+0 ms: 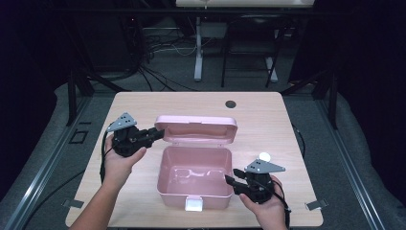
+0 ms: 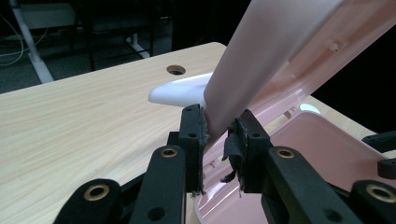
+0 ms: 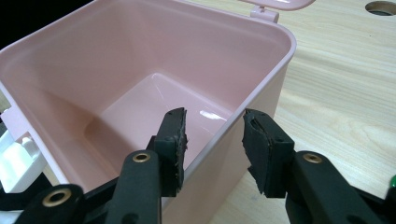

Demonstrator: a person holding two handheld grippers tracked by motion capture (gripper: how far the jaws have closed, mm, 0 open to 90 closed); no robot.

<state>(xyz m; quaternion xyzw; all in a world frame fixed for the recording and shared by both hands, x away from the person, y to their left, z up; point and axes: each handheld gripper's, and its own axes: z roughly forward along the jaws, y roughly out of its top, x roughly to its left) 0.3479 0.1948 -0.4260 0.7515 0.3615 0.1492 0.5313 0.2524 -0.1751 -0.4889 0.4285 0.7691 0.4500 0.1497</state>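
A pink plastic box stands open on the table, its inside bare, with its lid tilted up and back. My left gripper is at the lid's left end. In the left gripper view the lid's edge runs down between the pads of the left gripper, which press on it from both sides. My right gripper is at the box's right wall near the front corner. In the right gripper view its jaws straddle the box's wall, one inside and one outside, and the right gripper shows gaps to both pads.
A white latch sits on the box's front wall. A white handle shows behind the lid. The wooden table has a round cable hole at the back. A small white round thing lies behind the right gripper.
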